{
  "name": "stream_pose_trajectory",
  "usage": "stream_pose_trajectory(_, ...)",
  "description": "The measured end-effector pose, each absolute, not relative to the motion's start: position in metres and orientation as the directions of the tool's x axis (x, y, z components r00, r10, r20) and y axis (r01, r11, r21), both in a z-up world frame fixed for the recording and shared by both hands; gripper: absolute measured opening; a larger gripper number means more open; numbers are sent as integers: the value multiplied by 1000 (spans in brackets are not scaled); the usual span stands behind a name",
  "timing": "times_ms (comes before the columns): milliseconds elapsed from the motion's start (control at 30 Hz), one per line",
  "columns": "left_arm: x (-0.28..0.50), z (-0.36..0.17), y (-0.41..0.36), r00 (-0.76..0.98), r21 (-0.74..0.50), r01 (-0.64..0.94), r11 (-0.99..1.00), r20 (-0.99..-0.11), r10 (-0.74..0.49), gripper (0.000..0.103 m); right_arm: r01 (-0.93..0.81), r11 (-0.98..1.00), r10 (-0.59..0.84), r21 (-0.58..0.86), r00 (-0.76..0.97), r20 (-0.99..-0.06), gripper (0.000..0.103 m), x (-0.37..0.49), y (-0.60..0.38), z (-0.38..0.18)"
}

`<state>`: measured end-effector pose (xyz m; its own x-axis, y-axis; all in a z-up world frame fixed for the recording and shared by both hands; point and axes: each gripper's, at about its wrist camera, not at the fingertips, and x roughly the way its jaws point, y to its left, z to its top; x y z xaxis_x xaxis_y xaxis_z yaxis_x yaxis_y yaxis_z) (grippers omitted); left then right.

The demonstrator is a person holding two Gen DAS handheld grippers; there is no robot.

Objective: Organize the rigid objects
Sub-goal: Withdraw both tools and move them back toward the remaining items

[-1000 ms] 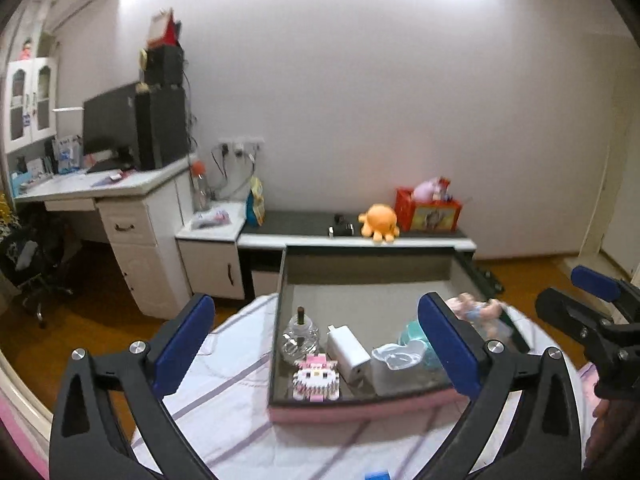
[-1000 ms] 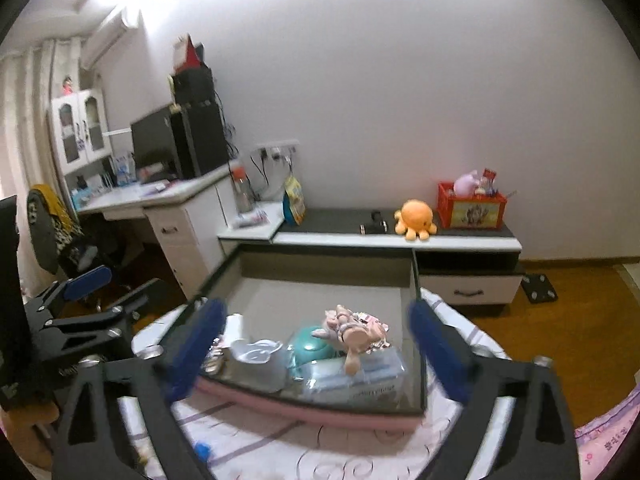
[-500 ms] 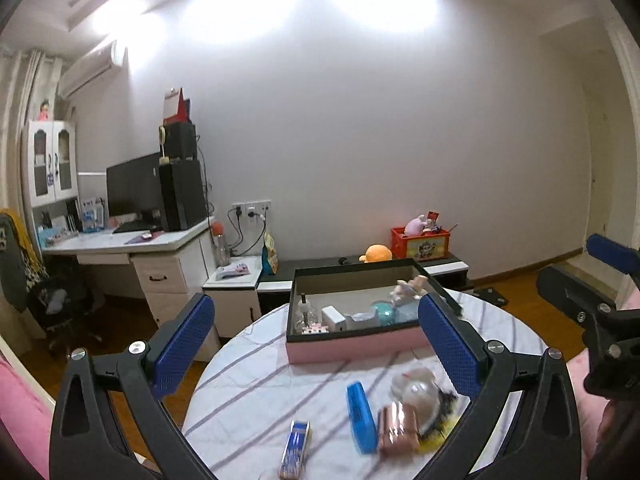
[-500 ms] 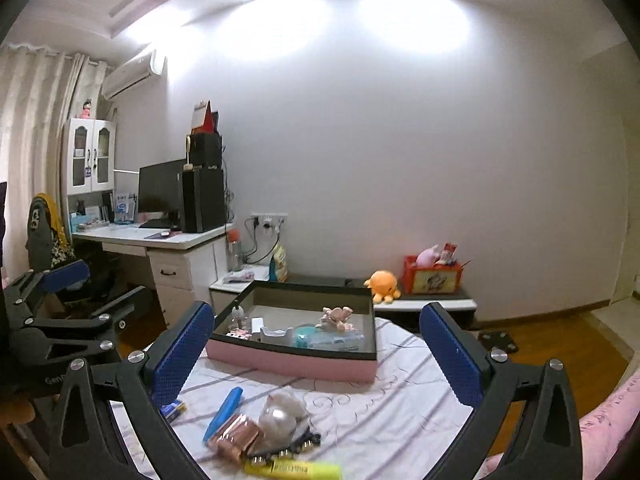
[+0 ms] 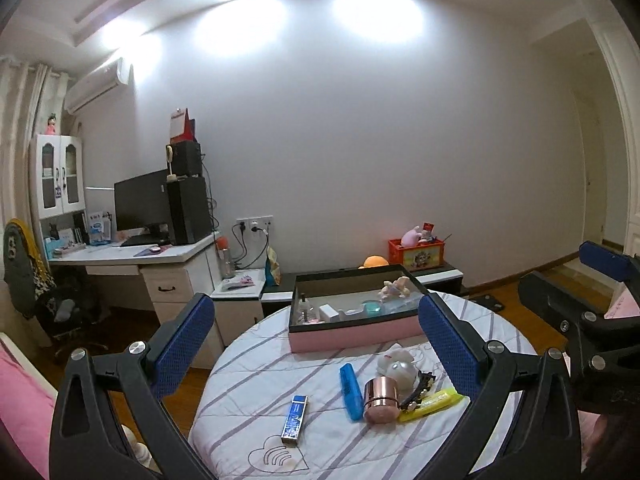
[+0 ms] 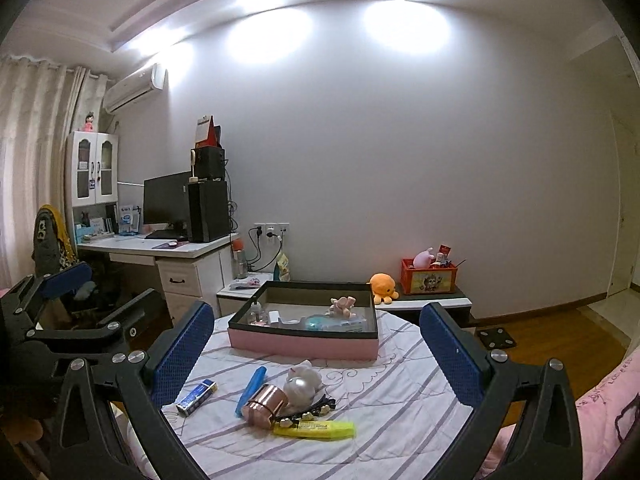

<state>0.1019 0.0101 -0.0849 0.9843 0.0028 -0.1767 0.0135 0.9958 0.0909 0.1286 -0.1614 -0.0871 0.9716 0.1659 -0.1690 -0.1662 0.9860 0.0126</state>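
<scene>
You have pulled both grippers back from the pink box [image 5: 352, 334], so the whole round table [image 5: 248, 376] now shows. Your left gripper [image 5: 316, 344] and right gripper [image 6: 316, 350] are both spread wide and carry nothing. In front of the box lie a copper cup [image 6: 266, 404], a blue pen [image 6: 251, 390], a yellow highlighter [image 6: 316, 429] and a blue lighter [image 6: 197, 397].

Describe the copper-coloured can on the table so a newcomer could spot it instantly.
Start at the round table with the striped cloth, then look nearer than the pink box to the cluster of loose items. The copper can lies on its side between a blue pen and a yellow highlighter; it is the only shiny metal cylinder there.
</scene>
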Motion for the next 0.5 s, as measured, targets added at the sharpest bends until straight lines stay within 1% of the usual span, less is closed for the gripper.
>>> stream_pose_trajectory(267,102,-92,17,978,89,2,996,-206,16,103,-169,986,168,12,971,-172,103,121,-159,-91)
stream_pose_trajectory(500,115,-107,22,967,85,8,996,-256,14,103,-159,987,158,14,963,-217,103,129,-161,-104)
